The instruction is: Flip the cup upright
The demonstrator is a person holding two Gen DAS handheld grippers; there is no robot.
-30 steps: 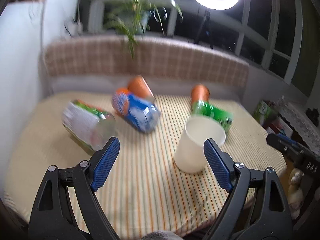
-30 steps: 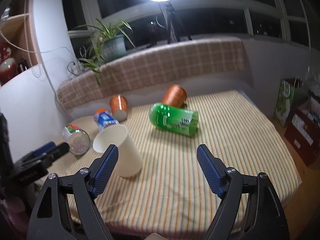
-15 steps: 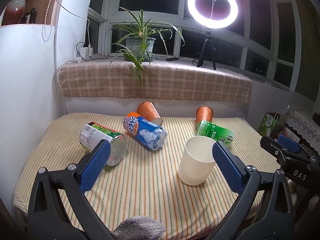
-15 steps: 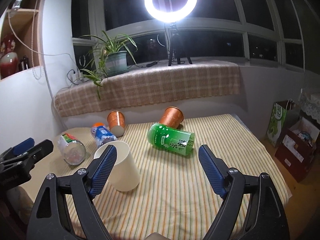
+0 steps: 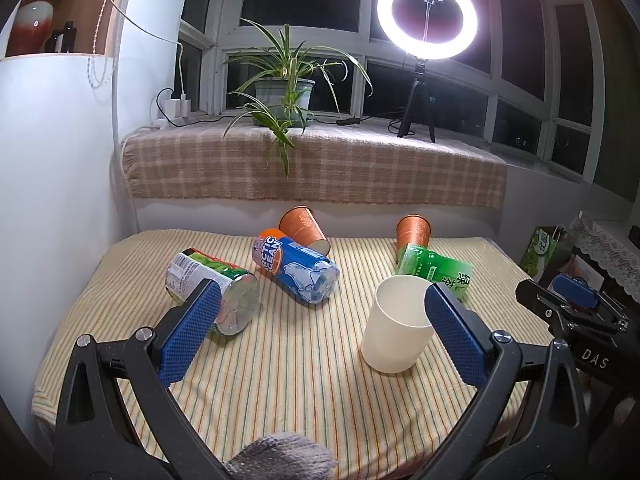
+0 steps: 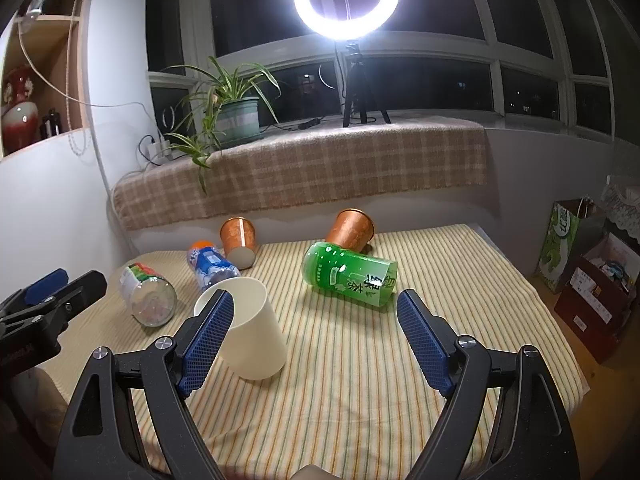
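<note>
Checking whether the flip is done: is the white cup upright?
Upright. The white cup stands on its narrow base on the striped cloth, open mouth facing up.

Black clamp arms, blue textured pads (image 5: 188,338), silver screws, grey knit glove (image 5: 280,458)

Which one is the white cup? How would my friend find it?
Look at the striped table below the ring light. Near its front, beside the green bottle, stands the white cup. It is the only plain cream one, upright with its mouth open; everything else lies tipped over.
</note>
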